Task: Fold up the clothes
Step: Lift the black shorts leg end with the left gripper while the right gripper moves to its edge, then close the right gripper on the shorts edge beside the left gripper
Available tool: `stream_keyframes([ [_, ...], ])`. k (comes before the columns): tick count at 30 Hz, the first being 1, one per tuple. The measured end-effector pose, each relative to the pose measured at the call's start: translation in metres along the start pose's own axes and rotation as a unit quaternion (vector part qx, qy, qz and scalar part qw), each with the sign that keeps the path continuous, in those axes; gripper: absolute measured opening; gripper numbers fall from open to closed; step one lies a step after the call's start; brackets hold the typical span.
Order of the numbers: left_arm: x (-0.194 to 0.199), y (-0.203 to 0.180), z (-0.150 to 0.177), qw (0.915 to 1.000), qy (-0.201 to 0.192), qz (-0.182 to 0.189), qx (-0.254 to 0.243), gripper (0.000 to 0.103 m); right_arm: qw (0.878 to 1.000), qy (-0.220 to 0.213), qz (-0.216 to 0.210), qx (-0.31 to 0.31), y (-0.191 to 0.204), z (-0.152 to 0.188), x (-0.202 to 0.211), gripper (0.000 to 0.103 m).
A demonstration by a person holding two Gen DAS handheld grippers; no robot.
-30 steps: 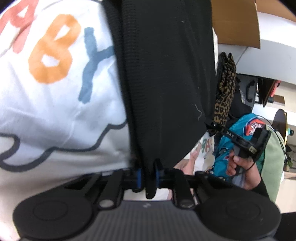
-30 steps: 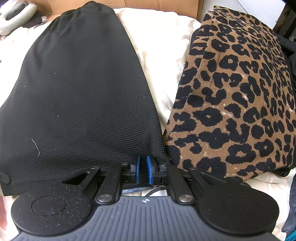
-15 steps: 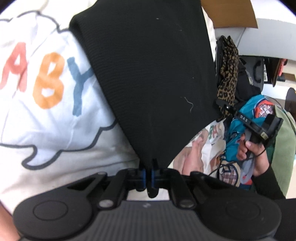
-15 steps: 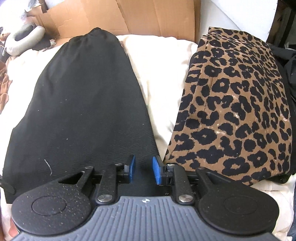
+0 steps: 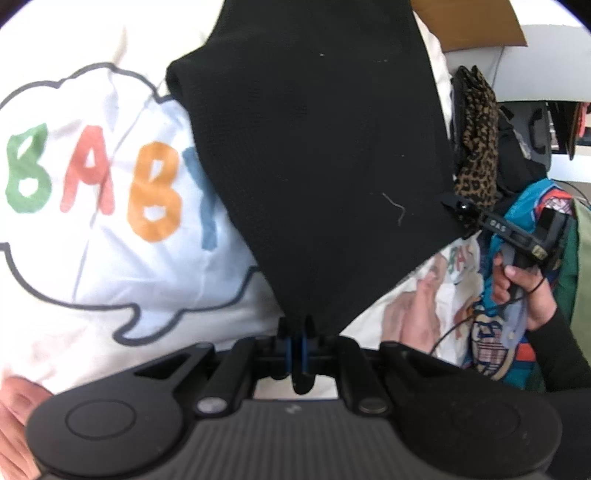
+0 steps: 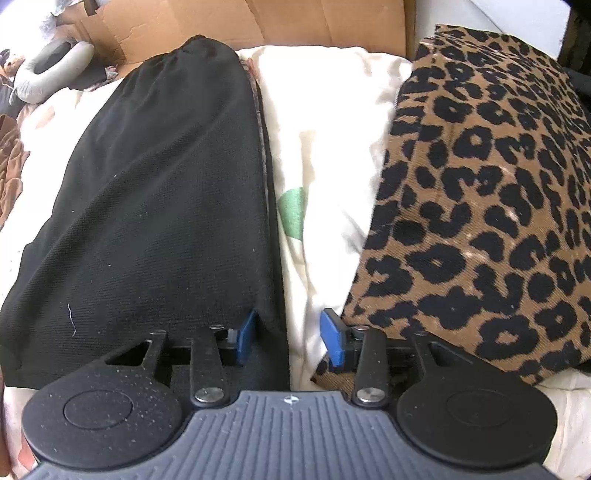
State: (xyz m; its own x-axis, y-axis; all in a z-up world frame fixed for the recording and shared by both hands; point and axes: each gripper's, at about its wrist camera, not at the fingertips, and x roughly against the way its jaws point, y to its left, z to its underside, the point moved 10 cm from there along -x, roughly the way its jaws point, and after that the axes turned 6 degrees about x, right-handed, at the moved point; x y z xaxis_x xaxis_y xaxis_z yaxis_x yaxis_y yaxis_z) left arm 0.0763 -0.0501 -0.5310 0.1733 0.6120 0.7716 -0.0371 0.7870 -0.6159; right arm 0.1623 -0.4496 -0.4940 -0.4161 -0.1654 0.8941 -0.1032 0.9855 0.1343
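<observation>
A black knit garment (image 5: 314,155) lies on a white sheet printed "BABY" (image 5: 92,184). My left gripper (image 5: 296,341) is shut on a corner of the black garment, which spreads away from its blue pads. In the right wrist view the same black garment (image 6: 162,206) lies flat at the left. My right gripper (image 6: 288,334) is open over its near right corner, its left blue pad (image 6: 243,338) against the cloth's edge. The right gripper also shows at the right of the left wrist view (image 5: 517,232).
A folded leopard-print garment (image 6: 480,199) lies to the right of the black one, with cream bedding (image 6: 325,155) between them. Cardboard (image 6: 258,22) stands behind. A grey neck pillow (image 6: 51,66) lies far left. More coloured clothes (image 5: 517,332) are piled at the right.
My right gripper opened and let go of the black garment's corner, then drew back a little. My left gripper pulled its corner back, spreading the black cloth over the sheet.
</observation>
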Motion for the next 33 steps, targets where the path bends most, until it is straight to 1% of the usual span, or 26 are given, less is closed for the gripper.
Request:
stream_keyframes([
  [4,-0.003,0.002,-0.002,0.9999,-0.002,-0.01,-0.005,0.005,1.0,-0.008,0.008,0.012,0.006,-0.003,0.004,0.046],
  [5,-0.003,0.003,-0.003,0.9999,-0.003,-0.01,-0.004,0.005,1.0,-0.011,0.009,0.011,0.007,-0.005,0.007,0.044],
  [8,-0.004,0.004,-0.005,0.9999,-0.006,-0.01,-0.001,0.005,1.0,-0.023,0.004,0.004,0.01,-0.007,0.017,0.043],
  [10,-0.006,0.004,-0.005,0.9999,-0.006,-0.01,0.0,0.005,1.0,-0.025,-0.009,-0.003,0.011,-0.007,0.02,0.043],
  [13,-0.007,0.004,-0.006,0.9999,-0.006,-0.009,0.0,0.005,0.999,-0.016,-0.029,-0.022,0.01,-0.004,0.012,0.042],
  [17,-0.009,0.003,-0.007,0.9999,-0.007,-0.007,0.001,0.005,0.996,-0.01,-0.061,-0.068,0.0,0.001,0.002,0.042],
  [21,-0.009,0.003,-0.003,1.0,-0.007,-0.007,0.002,0.005,0.986,-0.003,-0.115,-0.123,-0.01,0.006,-0.002,0.04],
  [22,-0.01,0.003,-0.003,1.0,-0.007,-0.007,0.003,0.005,0.982,0.003,-0.13,-0.136,-0.011,0.009,-0.003,0.04],
  [24,-0.011,0.003,-0.003,0.9999,-0.007,-0.007,0.005,0.005,0.973,0.03,-0.165,-0.158,-0.009,0.016,-0.008,0.038],
  [27,-0.012,0.003,-0.003,0.9999,-0.007,-0.006,0.008,0.005,0.967,0.03,-0.182,-0.173,-0.012,0.022,-0.012,0.035],
  [28,-0.013,0.003,-0.003,0.9999,-0.007,-0.005,0.009,0.005,0.964,0.03,-0.189,-0.187,-0.014,0.023,-0.014,0.033],
  [30,-0.013,0.002,-0.001,0.9999,-0.006,-0.005,0.008,0.005,0.954,0.029,-0.208,-0.212,-0.018,0.024,-0.018,0.032],
  [33,-0.013,0.003,-0.001,0.9999,-0.005,-0.004,0.009,0.005,0.944,0.031,-0.235,-0.229,-0.021,0.023,-0.025,0.031],
])
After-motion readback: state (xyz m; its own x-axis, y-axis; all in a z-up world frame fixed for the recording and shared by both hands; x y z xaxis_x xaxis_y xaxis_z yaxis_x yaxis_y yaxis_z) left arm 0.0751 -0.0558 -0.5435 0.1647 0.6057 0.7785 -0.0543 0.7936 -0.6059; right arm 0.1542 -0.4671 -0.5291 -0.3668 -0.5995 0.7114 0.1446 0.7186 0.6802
